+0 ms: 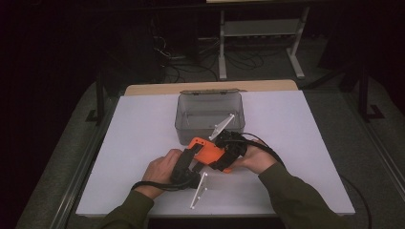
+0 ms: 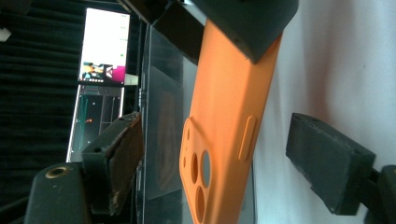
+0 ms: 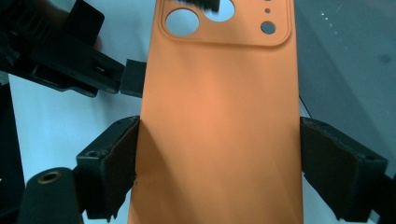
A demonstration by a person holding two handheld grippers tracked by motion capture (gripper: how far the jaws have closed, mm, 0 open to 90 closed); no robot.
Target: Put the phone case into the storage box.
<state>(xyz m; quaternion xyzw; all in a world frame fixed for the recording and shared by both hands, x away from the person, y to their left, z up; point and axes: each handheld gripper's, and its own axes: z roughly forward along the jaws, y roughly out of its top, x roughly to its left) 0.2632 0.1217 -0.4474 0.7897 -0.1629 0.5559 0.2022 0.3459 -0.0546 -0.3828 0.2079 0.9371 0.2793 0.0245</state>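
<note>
An orange phone case [image 1: 206, 151] with round camera cut-outs hangs just above the white table, in front of a clear plastic box. My right gripper [image 1: 220, 153] is shut on it: in the right gripper view its pads [image 3: 122, 161] press both long edges of the case [image 3: 219, 116]. My left gripper [image 1: 193, 153] comes in from the left at the camera end. In the left gripper view its jaws stand either side of the case [image 2: 219, 130], with a gap showing at each pad [image 2: 125, 156]. One left finger [image 3: 133, 78] sits by the case's edge.
The clear lidless box [image 1: 184, 129] stands at the table's middle, right behind the grippers. White table surface [image 1: 138, 143] spreads to both sides, with a wooden strip at the far edge. A metal stand [image 1: 260, 28] and cables lie beyond. A lit screen [image 2: 105, 44] hangs in the dark background.
</note>
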